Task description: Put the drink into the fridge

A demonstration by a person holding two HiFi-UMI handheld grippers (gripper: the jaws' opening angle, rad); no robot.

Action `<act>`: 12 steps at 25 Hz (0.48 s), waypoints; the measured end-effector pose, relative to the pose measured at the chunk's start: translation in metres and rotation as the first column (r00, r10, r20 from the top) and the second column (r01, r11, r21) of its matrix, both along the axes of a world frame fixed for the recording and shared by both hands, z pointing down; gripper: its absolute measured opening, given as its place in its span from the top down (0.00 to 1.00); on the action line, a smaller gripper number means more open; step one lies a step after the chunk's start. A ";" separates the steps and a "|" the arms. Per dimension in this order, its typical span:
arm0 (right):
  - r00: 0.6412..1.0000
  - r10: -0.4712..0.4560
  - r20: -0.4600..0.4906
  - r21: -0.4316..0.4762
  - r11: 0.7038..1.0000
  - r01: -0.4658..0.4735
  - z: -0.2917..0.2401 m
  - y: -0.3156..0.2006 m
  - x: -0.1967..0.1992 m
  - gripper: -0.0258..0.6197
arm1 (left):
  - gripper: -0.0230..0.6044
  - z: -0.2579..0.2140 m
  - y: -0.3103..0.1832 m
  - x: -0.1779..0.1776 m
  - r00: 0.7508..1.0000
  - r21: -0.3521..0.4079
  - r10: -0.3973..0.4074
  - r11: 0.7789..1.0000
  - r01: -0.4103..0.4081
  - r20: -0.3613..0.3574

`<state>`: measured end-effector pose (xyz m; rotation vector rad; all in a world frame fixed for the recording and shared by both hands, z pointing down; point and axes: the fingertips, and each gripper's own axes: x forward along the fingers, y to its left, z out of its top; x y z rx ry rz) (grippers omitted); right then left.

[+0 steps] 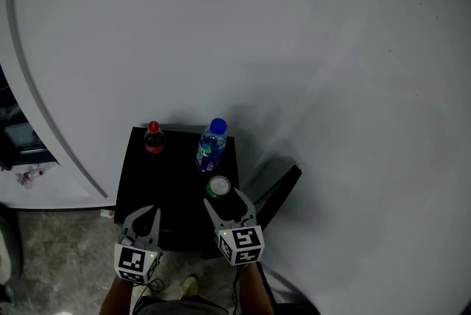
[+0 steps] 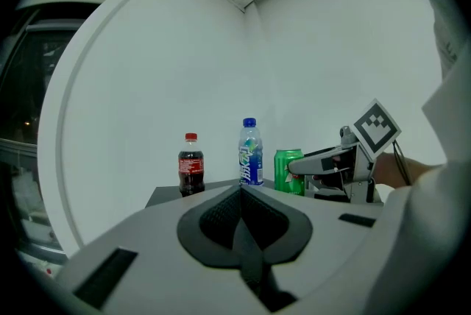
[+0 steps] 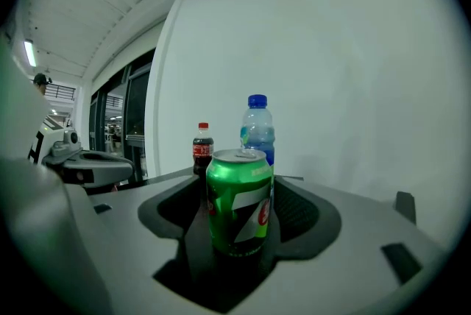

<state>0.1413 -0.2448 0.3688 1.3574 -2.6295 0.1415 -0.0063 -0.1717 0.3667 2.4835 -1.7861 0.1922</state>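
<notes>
The green aluminium drink can stands near right on the small black square table. The right gripper is spread wide around it, unpressed, apparently readied for grasping. The left gripper is held closed and empty, near left, clear.

The green can looks like glossy painted metal with a bare silvery top. The water bottle is clear, shiny plastic; the cola bottle is the same, dark inside. They stand on a matt black table. The wall is smooth matt white, the floor mottled stone.
</notes>
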 end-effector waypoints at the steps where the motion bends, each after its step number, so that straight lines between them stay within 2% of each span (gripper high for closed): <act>1: 1.000 -0.004 -0.008 -0.003 1.000 0.004 0.001 -0.002 -0.001 0.48 | 0.96 0.000 -0.001 -0.001 1.000 -0.001 -0.006 1.000 0.006 0.001; 12: 1.000 -0.009 -0.010 0.010 1.000 0.009 0.002 -0.012 -0.005 0.48 | 0.96 0.002 -0.006 -0.010 0.999 -0.003 -0.034 0.999 0.034 0.006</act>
